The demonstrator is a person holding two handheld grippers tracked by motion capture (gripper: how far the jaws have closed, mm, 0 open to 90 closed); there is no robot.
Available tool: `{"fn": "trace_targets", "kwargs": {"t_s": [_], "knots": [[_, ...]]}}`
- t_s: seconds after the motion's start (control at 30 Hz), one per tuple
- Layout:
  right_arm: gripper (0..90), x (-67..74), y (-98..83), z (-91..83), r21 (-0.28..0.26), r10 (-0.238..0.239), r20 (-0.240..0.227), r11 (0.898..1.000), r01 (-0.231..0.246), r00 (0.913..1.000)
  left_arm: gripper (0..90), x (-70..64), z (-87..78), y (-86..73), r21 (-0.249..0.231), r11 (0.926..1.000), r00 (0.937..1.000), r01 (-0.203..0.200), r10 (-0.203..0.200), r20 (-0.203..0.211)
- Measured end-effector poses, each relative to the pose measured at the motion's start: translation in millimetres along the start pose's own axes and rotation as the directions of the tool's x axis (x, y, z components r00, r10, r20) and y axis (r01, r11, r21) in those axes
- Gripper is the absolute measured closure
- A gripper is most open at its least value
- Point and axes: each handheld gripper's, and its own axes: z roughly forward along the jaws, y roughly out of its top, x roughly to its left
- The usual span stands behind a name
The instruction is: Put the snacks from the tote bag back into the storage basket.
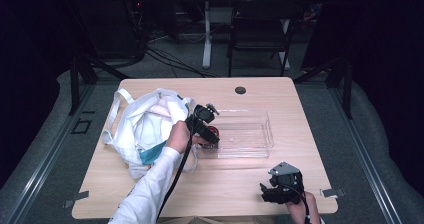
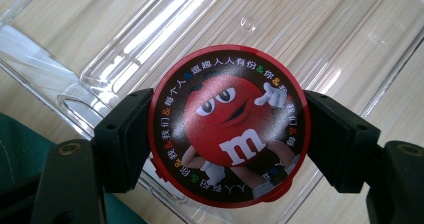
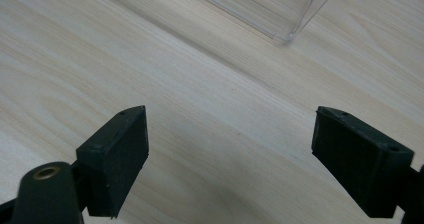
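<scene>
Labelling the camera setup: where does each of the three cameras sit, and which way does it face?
High view: fixed above the person's side, looking forward and down on the table; a white sleeve and both hands enter from below.
Left gripper view: rides the left gripper, looking down its jaws at a red round tin over the clear tray.
Right gripper view: rides the right gripper, looking down at bare table.
Shared: the clear tray's corner.

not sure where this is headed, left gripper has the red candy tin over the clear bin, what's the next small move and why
Probably lower the left gripper a little into the clear bin and open the jaws. The jaws are shut on the sides of the round red tin, which hangs over the bin's left end, above its floor. The right gripper sits open on the table, away from it.
</scene>
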Motion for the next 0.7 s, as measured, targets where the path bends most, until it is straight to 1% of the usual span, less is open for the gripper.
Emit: {"fn": "trace_targets", "kwargs": {"t_s": [0.23, 0.33, 0.5, 0.57, 0.6, 0.7], "knots": [[14.6, 0.0, 0.3, -0.1, 0.002, -0.004, 0.004, 1.000, 0.004, 1.0000, 26.1, -0.8, 4.4, -0.7, 0.020, 0.9997, 0.9999, -0.010, 0.010, -0.006], [14.5, 0.2, 0.1, 0.1, -0.003, 0.000, 0.005, 1.000, 0.000, 1.0000, 26.1, -1.9, 7.7, -0.8, 0.033, 0.9994, 0.9996, -0.013, 0.014, -0.024], [14.5, 0.2, 0.3, -1.0, 0.005, -0.006, 0.003, 1.000, 0.006, 1.0000, 26.0, -1.9, 9.3, -2.1, 0.036, 0.9993, 0.9996, -0.012, 0.013, -0.027], [14.5, 0.1, 0.3, -0.8, 0.004, -0.006, 0.003, 1.000, 0.006, 1.0000, 26.0, -2.3, 10.0, -2.7, 0.029, 0.9996, 0.9997, -0.005, 0.005, -0.026], [14.6, 0.3, 0.4, -0.4, 0.005, -0.005, 0.003, 1.000, 0.005, 1.0000, 26.0, -1.4, 9.2, -2.9, 0.040, 0.9991, 0.9995, -0.016, 0.017, -0.026], [14.6, 0.6, 0.2, -0.6, 0.003, -0.007, 0.004, 1.000, 0.007, 1.0000, 25.9, -2.4, 9.5, -3.5, 0.038, 0.9991, 0.9993, -0.017, 0.018, -0.033]]}}
